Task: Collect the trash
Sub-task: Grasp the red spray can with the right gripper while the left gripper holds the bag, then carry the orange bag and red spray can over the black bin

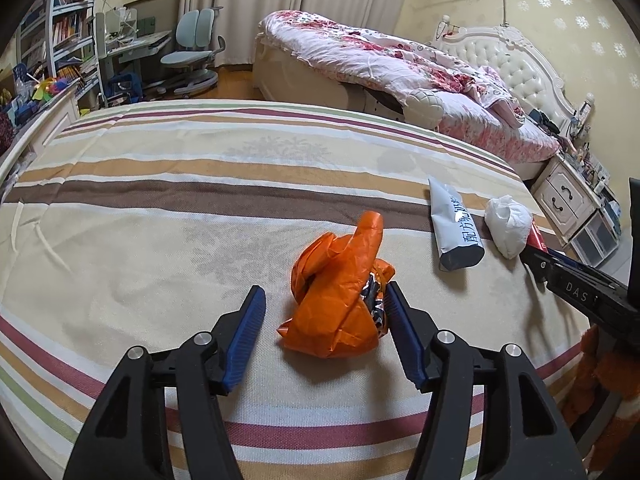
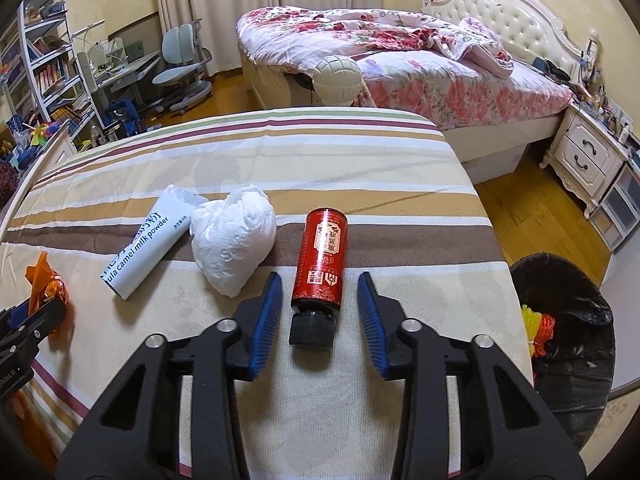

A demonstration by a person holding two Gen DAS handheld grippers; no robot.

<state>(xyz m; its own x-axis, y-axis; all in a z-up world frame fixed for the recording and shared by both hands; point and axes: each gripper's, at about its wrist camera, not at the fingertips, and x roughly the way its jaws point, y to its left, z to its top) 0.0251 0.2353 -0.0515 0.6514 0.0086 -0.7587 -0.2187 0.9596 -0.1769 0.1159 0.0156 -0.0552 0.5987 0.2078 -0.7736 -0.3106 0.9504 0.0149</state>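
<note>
left gripper (image 1: pixel 324 308): jaws stood apart around the orange plastic bag (image 1: pixel 340 296). The right pad looked like it brushed the crinkly bit, hard to be sure through the fisheye, and there was a clear gap on the left.
right gripper (image 2: pixel 318 300): jaws apart, straddling the red bottle (image 2: pixel 322 256), with gaps on both sides and no grip yet.
orange bag: a crumpled thin film on the striped cloth (image 1: pixel 160 220). I'd guess it weighed almost nothing and would squash flat, so pinch the bunched middle.
red bottle: a stiff, smooth cylinder lying on its side with its black cap (image 2: pixel 311 328) at the near end. Probably slippery and apt to roll, so grab across the body.
white tissue wad (image 2: pixel 234 240): soft and lumpy, just left of the bottle.
milk powder sachet (image 2: pixel 144 248): a flat glossy pouch, further left.
trash bin (image 2: pixel 568 320): black-lined, on the floor off the right edge.
</note>
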